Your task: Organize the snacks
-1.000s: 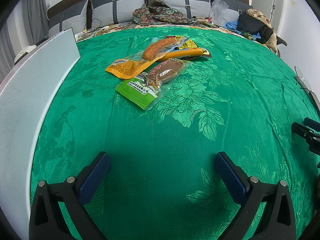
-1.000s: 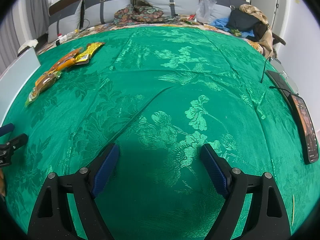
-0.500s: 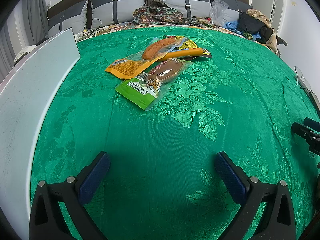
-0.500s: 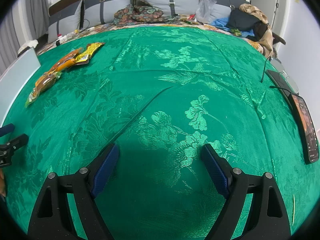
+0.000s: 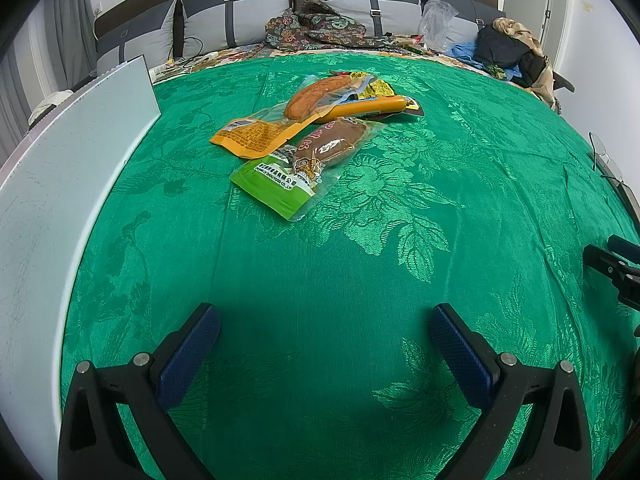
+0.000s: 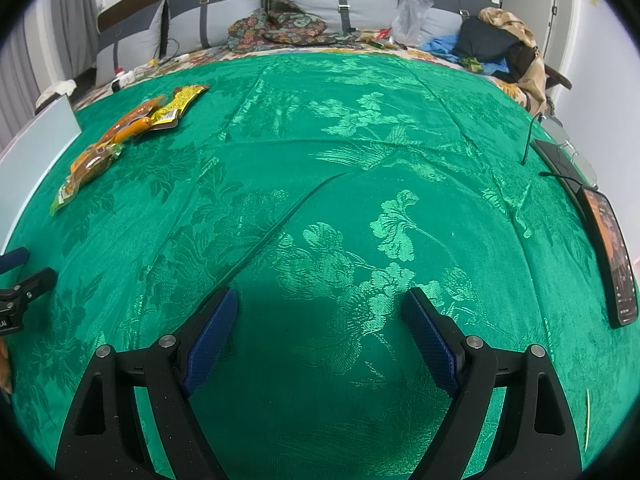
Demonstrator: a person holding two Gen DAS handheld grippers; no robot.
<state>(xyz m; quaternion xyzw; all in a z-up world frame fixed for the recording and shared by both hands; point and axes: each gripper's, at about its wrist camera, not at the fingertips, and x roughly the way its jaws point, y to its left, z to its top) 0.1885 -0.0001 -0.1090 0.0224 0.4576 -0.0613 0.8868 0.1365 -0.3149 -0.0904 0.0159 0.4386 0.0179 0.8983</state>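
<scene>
Several snack packs lie in a loose pile on the green cloth (image 5: 320, 272). A green-labelled pack with a brown snack (image 5: 304, 168) is nearest; an orange pack (image 5: 276, 124), an orange sausage (image 5: 368, 106) and a yellow pack (image 5: 380, 88) lie behind it. My left gripper (image 5: 324, 332) is open and empty, well short of the pile. My right gripper (image 6: 320, 316) is open and empty over bare cloth; the pile (image 6: 116, 136) shows far to its left.
A white board (image 5: 60, 184) stands along the left edge of the cloth. A phone (image 6: 612, 256) and cables lie at the right edge. Pillows, clothes and bags (image 5: 508, 48) sit at the back.
</scene>
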